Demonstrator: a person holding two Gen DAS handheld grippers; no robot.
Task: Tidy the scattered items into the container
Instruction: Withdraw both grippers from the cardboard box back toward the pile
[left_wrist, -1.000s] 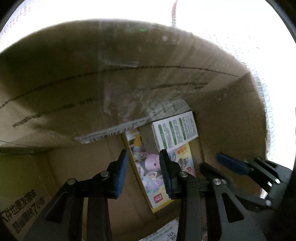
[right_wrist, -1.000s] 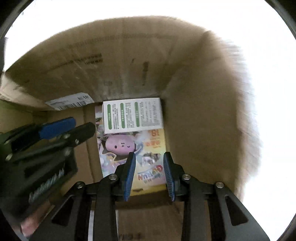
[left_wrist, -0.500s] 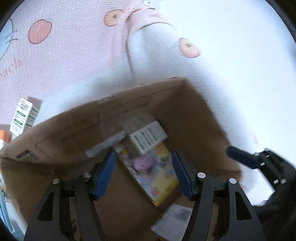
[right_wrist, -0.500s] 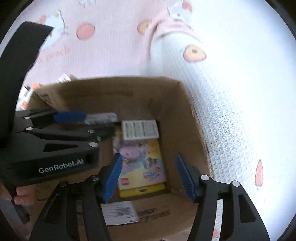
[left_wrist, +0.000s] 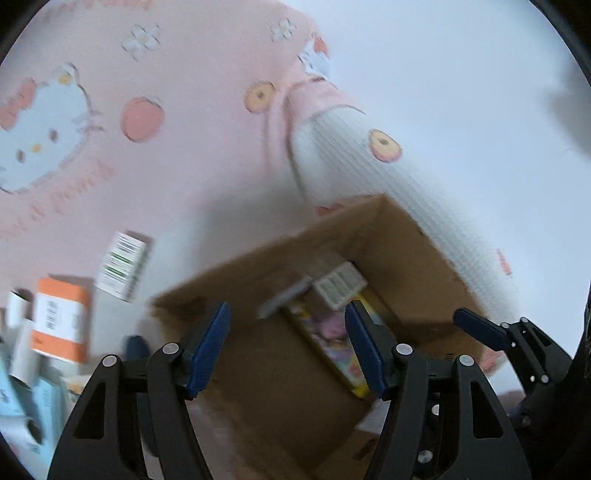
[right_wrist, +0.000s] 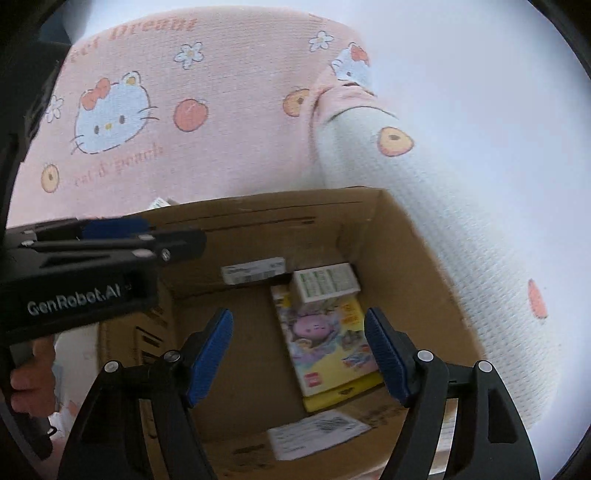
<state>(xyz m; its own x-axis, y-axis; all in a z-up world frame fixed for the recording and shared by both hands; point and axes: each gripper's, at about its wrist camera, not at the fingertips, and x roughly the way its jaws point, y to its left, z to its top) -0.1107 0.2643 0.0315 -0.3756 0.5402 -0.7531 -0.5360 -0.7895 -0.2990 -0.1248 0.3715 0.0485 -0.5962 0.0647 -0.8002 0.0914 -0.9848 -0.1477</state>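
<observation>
Cardboard box (right_wrist: 373, 236) is cleared by both grippers, left gripper (left_wrist: 288, 349) spread empty, right gripper (right_wrist: 299, 354) opening empty, since a yellow toy pack (right_wrist: 332, 343) lies flat at twelve o'clock.

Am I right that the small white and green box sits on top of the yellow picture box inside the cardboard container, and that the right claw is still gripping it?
Not quite: the right claw is opening and empty. The right wrist view shows the white and green box lying free on the yellow picture box in the cardboard container.

- Left camera looks down from above, near the brown box (left_wrist: 369, 266), seen toward 5 o'clock.
- Right camera looks down into it (right_wrist: 280, 229), closer.
- Both share the pink blanket (left_wrist: 192, 122) at 12 o'clock.
</observation>
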